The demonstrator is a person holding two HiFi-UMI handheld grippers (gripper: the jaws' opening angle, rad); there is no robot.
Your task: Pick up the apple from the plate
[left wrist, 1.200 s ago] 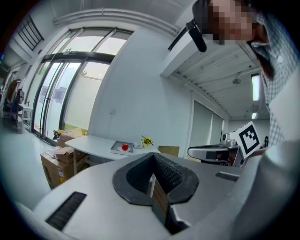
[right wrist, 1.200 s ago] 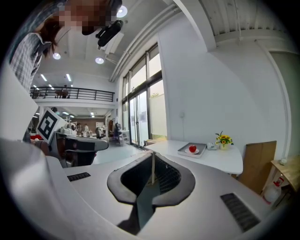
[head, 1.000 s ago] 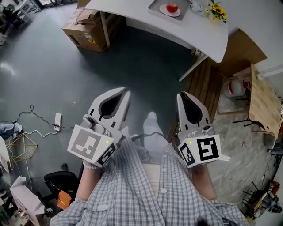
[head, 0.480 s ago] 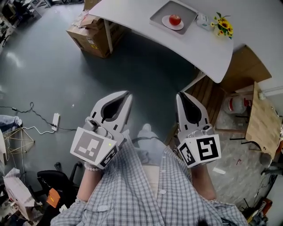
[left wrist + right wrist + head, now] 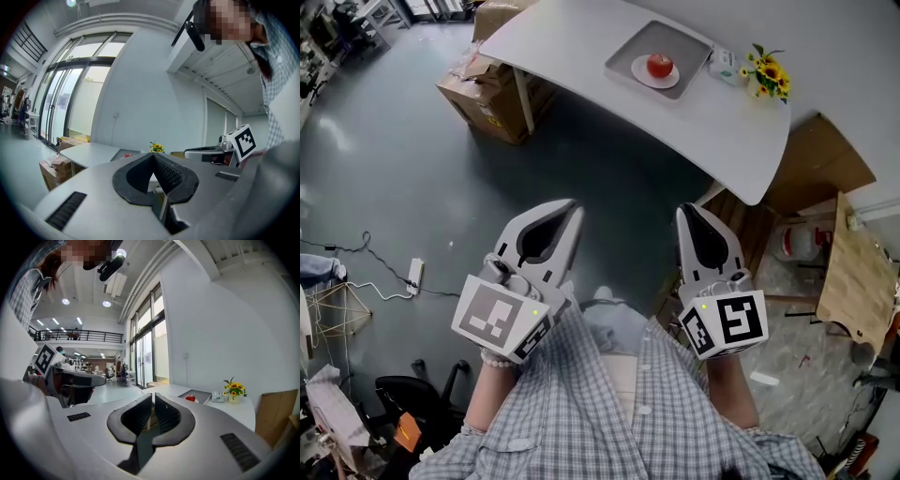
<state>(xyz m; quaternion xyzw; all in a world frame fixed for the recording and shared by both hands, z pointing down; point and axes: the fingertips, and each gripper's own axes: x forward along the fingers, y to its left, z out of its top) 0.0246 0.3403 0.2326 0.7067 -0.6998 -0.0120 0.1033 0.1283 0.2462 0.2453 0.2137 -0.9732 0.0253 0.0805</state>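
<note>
your left claw (image 5: pixel 570 206) and right claw (image 5: pixel 687 210) are both closed and empty. the apple (image 5: pixel 660 65) sits on the plate (image 5: pixel 638 75) on the surface (image 5: pixel 572 42), far ahead of both claws.

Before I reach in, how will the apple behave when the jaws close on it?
The apple looks round and smooth, so it may roll or slip from a loose grip. It sits on a shallow plate, which probably won't stop it. Likely firm too.
</note>
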